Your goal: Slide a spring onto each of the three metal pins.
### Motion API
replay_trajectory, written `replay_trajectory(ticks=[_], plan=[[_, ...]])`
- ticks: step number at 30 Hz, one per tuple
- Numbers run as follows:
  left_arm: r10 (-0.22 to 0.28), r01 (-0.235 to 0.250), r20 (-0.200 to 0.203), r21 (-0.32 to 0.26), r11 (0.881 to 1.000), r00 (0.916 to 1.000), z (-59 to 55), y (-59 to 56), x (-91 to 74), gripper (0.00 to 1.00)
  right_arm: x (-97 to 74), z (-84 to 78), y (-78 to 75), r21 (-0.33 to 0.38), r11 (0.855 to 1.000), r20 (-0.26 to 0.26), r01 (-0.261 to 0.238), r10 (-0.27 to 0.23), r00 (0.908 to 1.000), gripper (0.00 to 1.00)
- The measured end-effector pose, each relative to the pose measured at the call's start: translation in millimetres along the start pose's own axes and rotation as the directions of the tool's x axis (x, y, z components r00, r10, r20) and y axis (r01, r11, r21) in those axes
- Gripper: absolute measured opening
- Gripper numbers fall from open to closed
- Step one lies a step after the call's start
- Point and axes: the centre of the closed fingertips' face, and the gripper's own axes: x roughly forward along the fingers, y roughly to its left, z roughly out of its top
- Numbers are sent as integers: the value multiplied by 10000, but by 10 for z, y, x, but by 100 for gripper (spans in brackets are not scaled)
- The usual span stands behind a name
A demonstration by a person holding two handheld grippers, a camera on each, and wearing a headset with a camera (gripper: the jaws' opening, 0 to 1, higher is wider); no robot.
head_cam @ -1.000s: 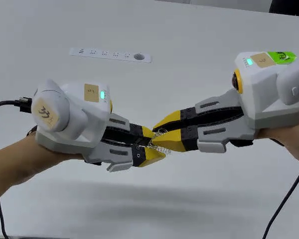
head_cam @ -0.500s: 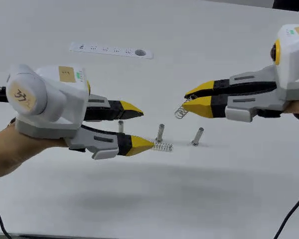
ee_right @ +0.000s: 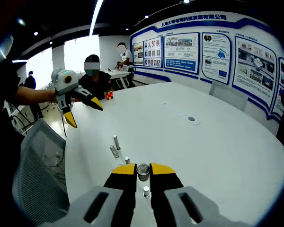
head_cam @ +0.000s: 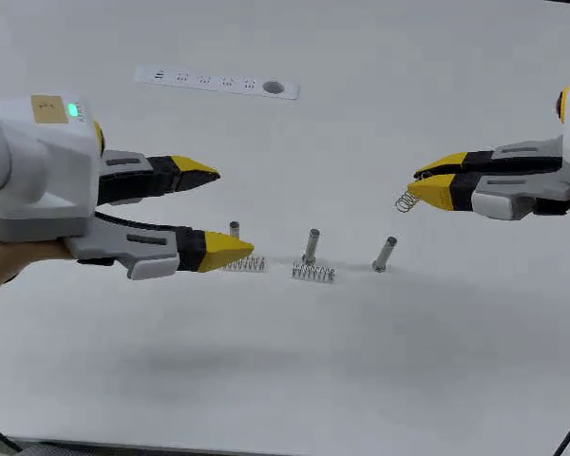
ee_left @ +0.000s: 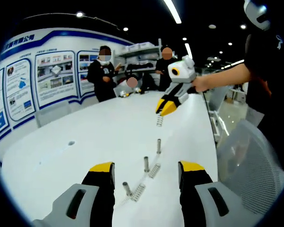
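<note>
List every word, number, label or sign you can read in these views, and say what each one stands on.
Nothing is clear enough to quote.
The tan sticker on the left hand-held gripper: mark too faint to read.
The blue heading along the wall top: Chinese characters, too small to read.
The wall posters: print blurred.
The power strip: no legible marking.

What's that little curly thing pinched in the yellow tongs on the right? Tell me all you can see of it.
The spring is a small coil of thin, silvery wire, metal by its look. The yellow tips of the right tongs are shut on one end of it. The rest sticks out free in the air above the white table, touching nothing else. In the right gripper view it shows end-on, as an open ring between the tips.
</note>
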Motion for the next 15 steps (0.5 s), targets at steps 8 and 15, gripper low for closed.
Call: replay_trajectory(ticks=[8,15], plan=[[559,-559,-23,-274,9981,9984,-54,151,-114,55,141,-253,-42,292,9996,-479,-26,40,9988,11],[850,-855,-119,-523,9950,9963,-110,231,-187,55,201,-353,-95,541,9985,-607,-53,86,9981,11]])
